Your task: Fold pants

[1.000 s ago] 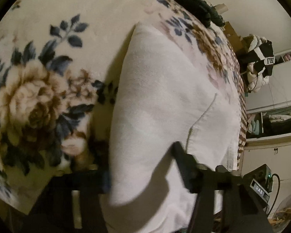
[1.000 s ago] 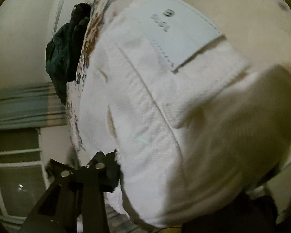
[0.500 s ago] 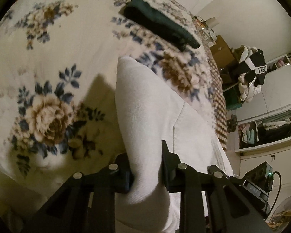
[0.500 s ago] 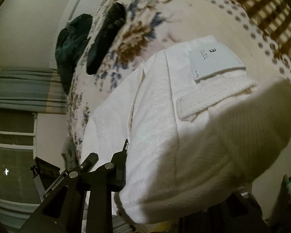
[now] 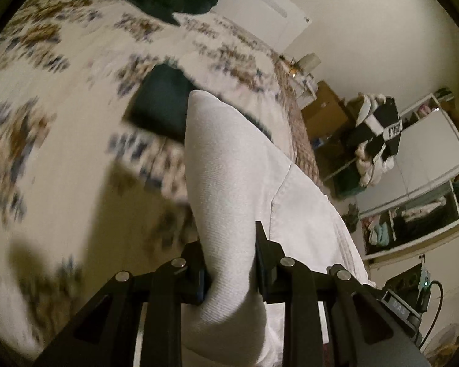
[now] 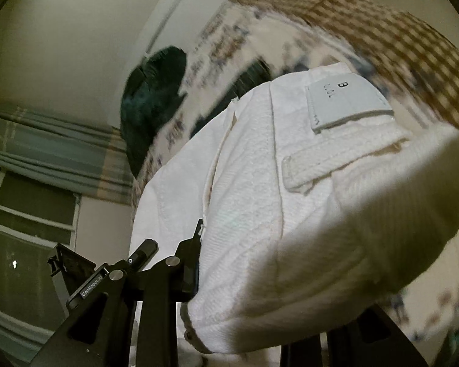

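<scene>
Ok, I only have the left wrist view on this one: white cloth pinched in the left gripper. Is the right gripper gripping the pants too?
Observer: Yes, the right gripper is shut on the white pants, near the waistband.
Operator: How can you tell it's the waistband?
Observer: A belt loop lies just beyond the gripper.
Operator: Any marking there?
Observer: A pale label patch printed with a B sits above the loop.
Operator: What's beside that gripper?
Observer: A window under a striped curtain, to its left.
</scene>
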